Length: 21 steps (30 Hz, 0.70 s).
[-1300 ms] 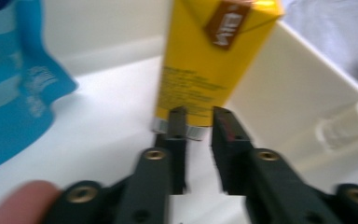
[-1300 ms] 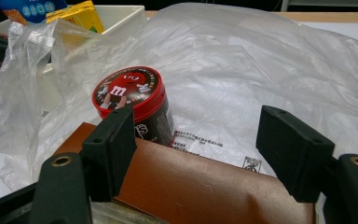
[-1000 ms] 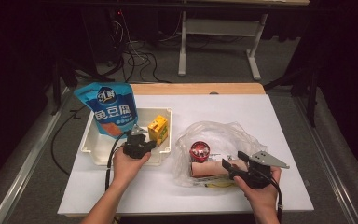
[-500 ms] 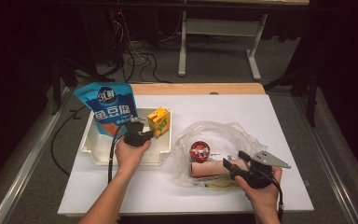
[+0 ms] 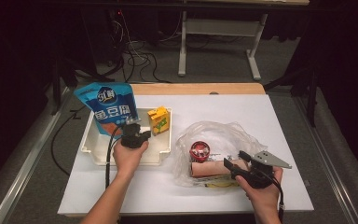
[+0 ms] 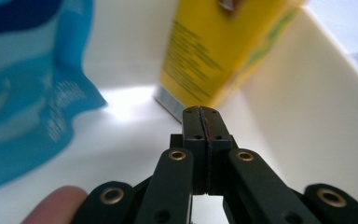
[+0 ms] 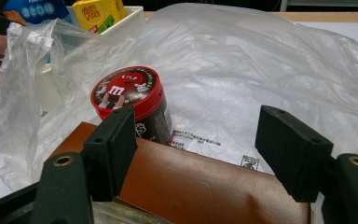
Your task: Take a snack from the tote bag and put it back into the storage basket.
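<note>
My left gripper (image 5: 131, 132) has moved deeper into the tray (image 5: 89, 150), jaws closed and empty, just short of the yellow carton (image 5: 159, 119) at its far right corner; right gripper (image 5: 234, 163) waits open by the bag (image 5: 223, 133), so the carton looks placed

From my station I read the tray (image 5: 89, 150) as smooth, cream-white moulded plastic with a soft sheen. At its 11 o'clock corner the blue pouch (image 5: 108, 108) is glossy printed film; at 1 o'clock the yellow carton (image 5: 159, 120) is coated paperboard with a foil-grey bottom edge. The bag (image 7: 261, 70) is thin, crinkled, translucent plastic. The tub (image 7: 133, 100) has a shiny red lid. The brown box (image 7: 200, 191) looks smooth, semi-matt card. Both grippers' jaws are matt black plastic with brass-coloured rivets. The table (image 5: 279, 116) is matt white with a wood edge.
</note>
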Each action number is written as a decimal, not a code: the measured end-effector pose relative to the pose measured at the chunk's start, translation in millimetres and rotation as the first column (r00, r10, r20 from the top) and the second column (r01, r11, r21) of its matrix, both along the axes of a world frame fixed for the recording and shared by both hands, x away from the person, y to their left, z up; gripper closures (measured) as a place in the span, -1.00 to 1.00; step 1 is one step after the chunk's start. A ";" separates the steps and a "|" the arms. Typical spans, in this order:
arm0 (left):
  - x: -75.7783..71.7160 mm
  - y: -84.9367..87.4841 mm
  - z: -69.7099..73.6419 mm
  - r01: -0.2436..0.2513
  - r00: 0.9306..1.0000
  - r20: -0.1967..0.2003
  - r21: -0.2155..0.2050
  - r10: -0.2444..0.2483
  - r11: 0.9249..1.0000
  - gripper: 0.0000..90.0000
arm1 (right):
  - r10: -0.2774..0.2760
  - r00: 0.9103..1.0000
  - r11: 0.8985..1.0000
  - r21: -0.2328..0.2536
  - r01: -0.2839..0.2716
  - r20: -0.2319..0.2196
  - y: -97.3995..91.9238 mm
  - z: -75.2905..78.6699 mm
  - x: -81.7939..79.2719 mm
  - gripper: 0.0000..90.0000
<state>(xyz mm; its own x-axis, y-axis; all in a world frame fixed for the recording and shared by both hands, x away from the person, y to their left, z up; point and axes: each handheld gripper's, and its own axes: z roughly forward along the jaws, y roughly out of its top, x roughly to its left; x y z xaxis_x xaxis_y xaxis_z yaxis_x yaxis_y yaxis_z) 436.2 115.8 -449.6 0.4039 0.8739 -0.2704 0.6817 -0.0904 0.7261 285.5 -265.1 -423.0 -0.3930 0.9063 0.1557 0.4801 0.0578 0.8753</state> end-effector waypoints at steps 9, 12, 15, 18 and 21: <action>16.1 -13.2 -3.9 -0.002 0.999 -0.032 -0.012 0.001 1.000 1.00 | 0.029 1.000 1.000 -0.009 -0.029 0.004 8.3 0.9 -1.0 -0.25; 21.0 -16.0 -4.1 -0.011 0.999 -0.050 -0.014 0.010 1.000 1.00 | 0.026 1.000 1.000 -0.008 -0.026 0.000 6.8 -0.1 -0.4 -0.25; 26.3 -17.6 -5.6 -0.044 0.997 -0.063 -0.027 0.042 0.999 1.00 | 0.028 1.000 1.000 -0.005 -0.028 -0.005 6.3 -0.8 0.2 -0.24; 29.1 -18.9 -8.9 -0.047 0.997 -0.069 -0.030 0.045 0.998 1.00 | 0.037 0.999 0.999 -0.005 -0.037 -0.005 7.3 -0.1 -0.5 -0.23; 30.9 -20.2 -11.5 -0.049 0.996 -0.077 -0.045 0.046 0.998 1.00 | 0.043 0.999 0.999 -0.006 -0.043 -0.007 8.6 -0.5 -0.4 -0.22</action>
